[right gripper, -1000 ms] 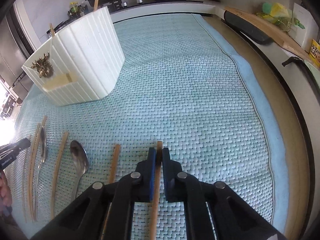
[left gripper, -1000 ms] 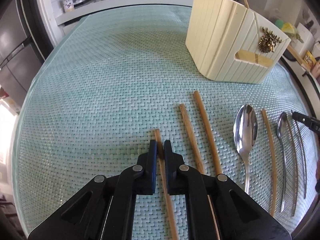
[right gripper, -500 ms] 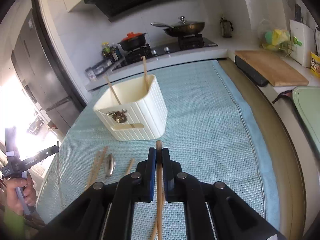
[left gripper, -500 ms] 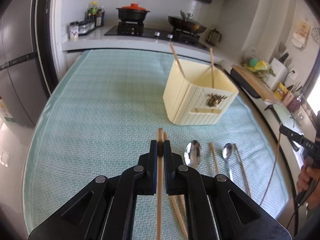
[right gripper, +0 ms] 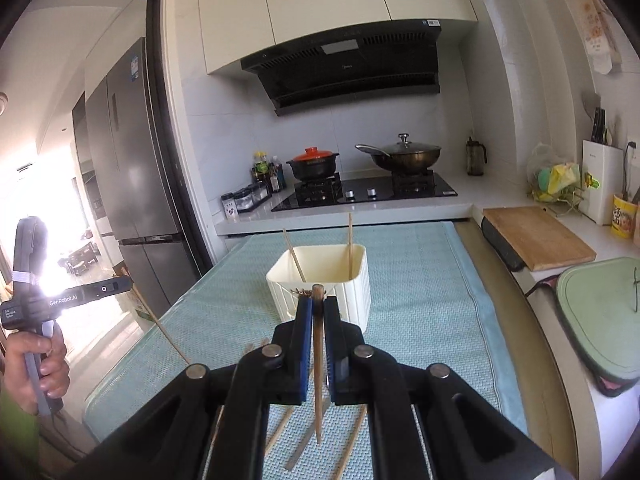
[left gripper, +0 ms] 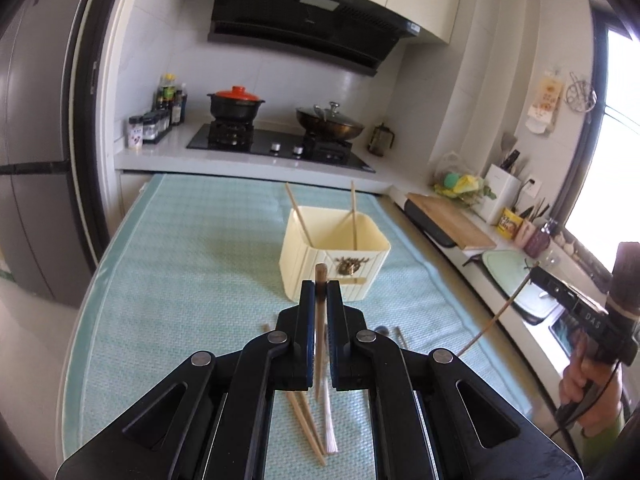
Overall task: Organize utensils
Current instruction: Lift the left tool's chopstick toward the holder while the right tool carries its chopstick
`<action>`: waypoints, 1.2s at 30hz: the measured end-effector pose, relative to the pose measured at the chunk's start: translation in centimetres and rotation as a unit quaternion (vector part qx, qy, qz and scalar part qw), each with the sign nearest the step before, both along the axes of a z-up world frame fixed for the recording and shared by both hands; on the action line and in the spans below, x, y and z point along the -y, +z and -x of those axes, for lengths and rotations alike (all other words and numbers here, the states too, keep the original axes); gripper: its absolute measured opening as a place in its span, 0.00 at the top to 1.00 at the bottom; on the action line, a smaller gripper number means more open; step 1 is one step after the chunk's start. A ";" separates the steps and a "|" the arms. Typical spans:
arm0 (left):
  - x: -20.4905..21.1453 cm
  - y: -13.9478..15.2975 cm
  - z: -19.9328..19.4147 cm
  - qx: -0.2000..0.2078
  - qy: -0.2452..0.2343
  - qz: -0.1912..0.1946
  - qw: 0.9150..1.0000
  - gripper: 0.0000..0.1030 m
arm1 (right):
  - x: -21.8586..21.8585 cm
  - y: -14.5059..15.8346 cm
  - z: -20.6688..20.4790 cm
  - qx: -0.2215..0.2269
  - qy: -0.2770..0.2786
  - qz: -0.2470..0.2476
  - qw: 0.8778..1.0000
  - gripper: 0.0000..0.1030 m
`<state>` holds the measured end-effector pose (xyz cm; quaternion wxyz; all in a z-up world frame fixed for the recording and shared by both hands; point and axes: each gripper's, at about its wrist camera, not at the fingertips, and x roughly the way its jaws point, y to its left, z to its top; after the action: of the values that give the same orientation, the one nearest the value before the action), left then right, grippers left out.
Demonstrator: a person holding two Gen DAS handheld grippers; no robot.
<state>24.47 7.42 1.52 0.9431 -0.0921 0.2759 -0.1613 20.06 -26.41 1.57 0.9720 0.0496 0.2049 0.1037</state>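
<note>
My left gripper (left gripper: pixel 320 286) is shut on a wooden chopstick (left gripper: pixel 319 336), held well above the mat. My right gripper (right gripper: pixel 318 302) is shut on another wooden chopstick (right gripper: pixel 318 364), also lifted. The cream utensil holder (left gripper: pixel 334 264) stands ahead of both on the teal mat, also in the right wrist view (right gripper: pixel 320 286), with two chopsticks leaning inside it. More chopsticks (left gripper: pixel 306 420) and spoons lie on the mat under the grippers. Each gripper shows in the other's view, at the right edge (left gripper: pixel 536 276) and at the left edge (right gripper: pixel 120 282).
The teal mat (left gripper: pixel 180 264) covers the counter. Behind it is a stove with a red-lidded pot (left gripper: pixel 236 106) and a wok (left gripper: pixel 330 122). A cutting board (right gripper: pixel 534 236) and a green board (right gripper: pixel 600 316) lie at the right. A fridge (right gripper: pixel 132 184) stands left.
Both grippers have risen from the mat with their chopsticks and tilted up, so the holder and the kitchen beyond come into view.
</note>
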 end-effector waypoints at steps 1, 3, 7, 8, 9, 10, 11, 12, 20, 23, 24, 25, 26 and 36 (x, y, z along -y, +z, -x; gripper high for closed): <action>0.1 0.3 0.1 0.005 -0.002 0.002 1.000 0.97 | -0.1 0.3 0.0 0.006 0.001 0.001 1.000 0.94; 0.2 0.9 0.3 0.011 -0.006 0.005 1.000 0.97 | -0.3 0.9 0.2 0.015 0.004 0.001 1.000 0.94; 0.6 1.8 0.2 0.023 -0.012 0.009 1.000 0.97 | -0.6 1.9 0.2 0.030 0.007 0.005 1.000 0.94; 0.5 1.9 0.3 0.025 -0.013 0.010 1.000 0.97 | -0.6 2.2 0.1 0.033 0.008 0.006 0.999 0.94; 0.6 2.1 0.2 0.027 -0.015 0.011 0.999 0.97 | -0.7 2.4 0.0 0.035 0.009 0.007 0.999 0.94; 0.7 2.3 0.1 0.029 -0.016 0.012 0.999 0.97 | -0.8 2.6 0.0 0.038 0.010 0.009 0.999 0.94; 0.7 2.4 0.0 0.030 -0.017 0.013 0.999 0.97 | -0.9 2.8 -0.2 0.040 0.012 0.013 0.999 0.94; 0.8 2.5 -0.2 0.032 -0.018 0.013 0.999 0.97 | -1.0 3.0 -0.3 0.042 0.013 0.016 0.999 0.94; 1.3 4.6 -1.8 0.049 -0.023 0.011 0.998 0.97 | -1.7 4.7 -1.8 0.060 0.019 0.030 0.998 0.94; 1.2 5.9 -3.0 0.061 -0.020 0.012 0.998 0.97 | -2.0 5.8 -2.7 0.068 0.023 0.034 0.997 0.94; 1.3 6.5 -3.5 0.065 -0.017 0.011 0.998 0.97 | -2.1 6.3 -3.1 0.071 0.024 0.035 0.997 0.94; 1.3 7.0 -4.0 0.068 -0.016 0.011 0.997 0.97 | -2.2 6.7 -3.6 0.075 0.025 0.038 0.996 0.94; 1.3 7.5 -4.6 0.072 -0.016 0.012 0.997 0.97 | -2.4 7.3 -4.1 0.081 0.025 0.042 0.996 0.94; 3.2 9.6 -11.9 0.103 0.026 -0.001 0.994 0.97 | -3.3 10.4 -12.5 0.127 0.022 0.043 0.991 0.94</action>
<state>36.36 4.24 11.08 0.9705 -0.0810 0.1749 -0.1452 32.55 -23.15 11.93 0.9888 -0.0102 0.0853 0.1219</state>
